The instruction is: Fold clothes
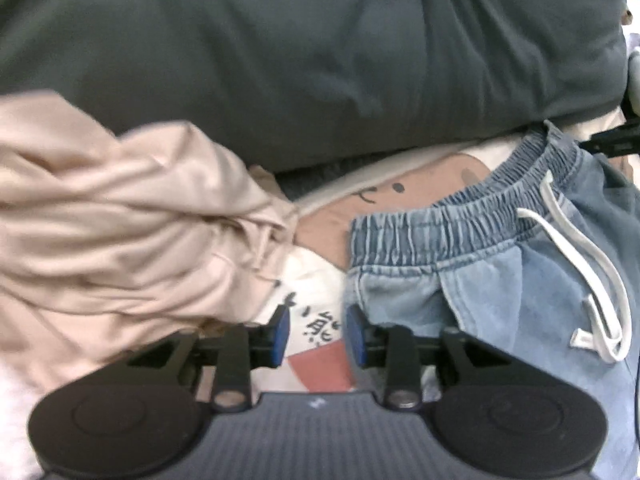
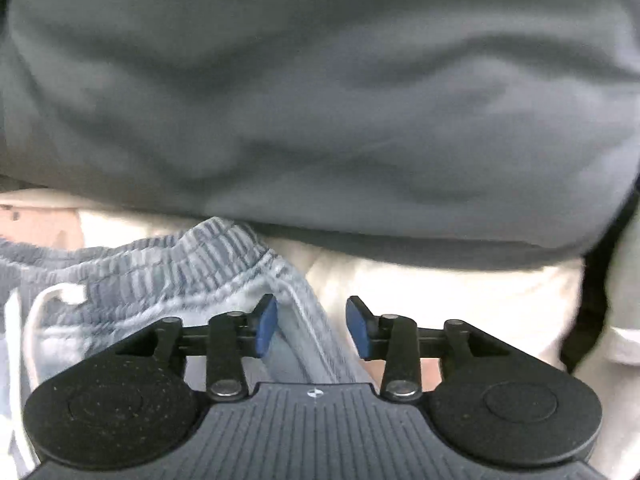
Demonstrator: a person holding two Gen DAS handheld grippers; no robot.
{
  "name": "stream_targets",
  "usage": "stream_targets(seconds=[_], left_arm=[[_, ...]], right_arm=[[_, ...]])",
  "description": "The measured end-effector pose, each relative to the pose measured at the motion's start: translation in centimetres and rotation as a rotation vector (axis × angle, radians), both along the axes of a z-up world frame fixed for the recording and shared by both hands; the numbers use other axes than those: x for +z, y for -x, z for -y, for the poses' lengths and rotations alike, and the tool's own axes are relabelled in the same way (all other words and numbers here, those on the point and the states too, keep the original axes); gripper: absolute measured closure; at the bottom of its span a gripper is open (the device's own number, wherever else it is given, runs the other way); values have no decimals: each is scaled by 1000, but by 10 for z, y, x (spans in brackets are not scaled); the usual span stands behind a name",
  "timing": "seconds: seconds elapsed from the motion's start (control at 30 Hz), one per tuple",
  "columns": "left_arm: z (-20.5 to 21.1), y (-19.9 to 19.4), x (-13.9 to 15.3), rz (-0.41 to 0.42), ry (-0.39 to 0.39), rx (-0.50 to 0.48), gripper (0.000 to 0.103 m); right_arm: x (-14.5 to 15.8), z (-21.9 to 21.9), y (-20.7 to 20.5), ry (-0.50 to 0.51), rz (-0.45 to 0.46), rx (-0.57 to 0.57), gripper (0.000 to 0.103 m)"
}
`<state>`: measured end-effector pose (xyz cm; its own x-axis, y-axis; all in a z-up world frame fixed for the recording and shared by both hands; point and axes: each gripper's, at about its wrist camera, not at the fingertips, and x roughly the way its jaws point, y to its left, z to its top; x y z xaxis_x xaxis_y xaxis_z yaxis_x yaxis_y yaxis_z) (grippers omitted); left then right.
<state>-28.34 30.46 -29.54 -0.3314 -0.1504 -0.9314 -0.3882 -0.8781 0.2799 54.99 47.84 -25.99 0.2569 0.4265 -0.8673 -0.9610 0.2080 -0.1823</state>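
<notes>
Garment: denim shorts [image 1: 520,272], soft and limp, lying on a printed cloth [image 1: 316,324], probably a bed.
Left gripper [image 1: 316,334]: jaws partly apart, empty.
Right gripper [image 2: 312,328]: jaws parted astride the shorts' side edge, not pressing.
Best hold: elastic waistband [image 1: 440,220] corners.

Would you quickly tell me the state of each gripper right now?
Left gripper: open, holding nothing.
Right gripper: open, shorts edge between jaws, not gripped.

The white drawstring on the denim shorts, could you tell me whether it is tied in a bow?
No, the white drawstring hangs in a loose loop over the denim shorts, its flat end lying free, with no knot.
</notes>
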Motion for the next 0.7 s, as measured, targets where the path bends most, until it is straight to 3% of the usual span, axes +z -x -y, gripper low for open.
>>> stream_targets(seconds=[0.2,0.27,0.43,0.53,0.57,0.7], left_arm=[[-30,1,13,-31,73,-44,64],[-43,2,10,-48,75,-75,59],[-74,-7,-7,-54,75,-172,59],[-91,-15,-17,-14,86,-224,54],[-96,-20,-19,8,97,-259,48],[-115,-49,-29,61,143,-405,44]], right_arm=[[30,52,21,-45,-21,-44,51],[36,64,23,-66,-25,-60,51],[36,103,30,-111,-11,-134,51],[34,129,34,-116,-1,-179,51],[43,144,36,-115,2,-194,51],[58,190,42,-112,5,-275,51]])
